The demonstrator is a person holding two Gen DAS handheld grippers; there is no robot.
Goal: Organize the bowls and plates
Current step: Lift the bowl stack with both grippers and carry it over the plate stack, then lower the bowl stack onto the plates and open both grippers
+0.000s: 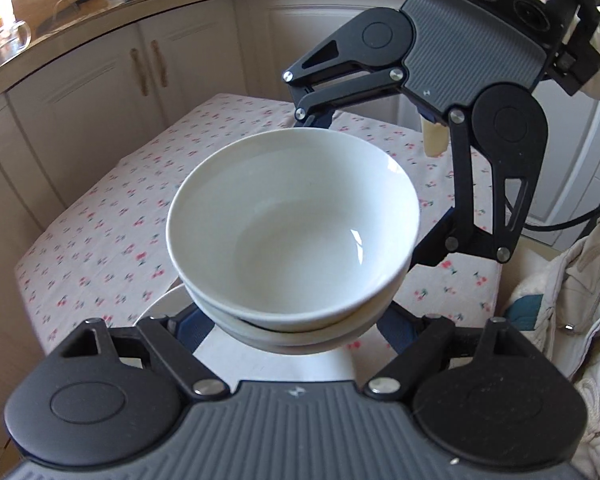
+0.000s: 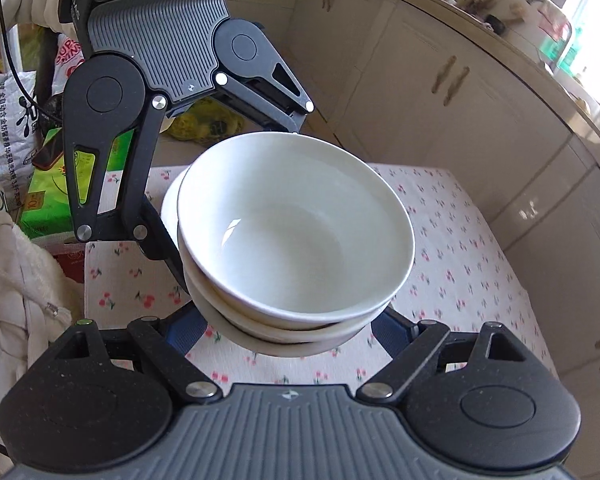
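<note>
A stack of white bowls point(image 1: 292, 216) point(image 2: 296, 232) hangs above a table with a cherry-print cloth point(image 1: 112, 240) point(image 2: 452, 264). My left gripper point(image 1: 292, 320) point(image 2: 228, 184) is shut on the lower part of the stack from one side, its blue pads point(image 1: 188, 328) against the bottom bowl. From the opposite side my right gripper point(image 2: 292, 328) point(image 1: 370, 184) is shut on the same stack. The fingertips of both are hidden behind the bowls. Under the stack on the left gripper's side shows the edge of a white plate point(image 1: 160, 304) point(image 2: 168, 200); whether it touches the stack I cannot tell.
Cream kitchen cabinets point(image 1: 100, 92) point(image 2: 440, 92) with a cluttered counter stand just beyond the table. A green box point(image 2: 48, 196) and printed bags point(image 2: 4, 120) sit off the table's end. A person's cream jacket point(image 1: 572, 300) point(image 2: 16, 300) is close by.
</note>
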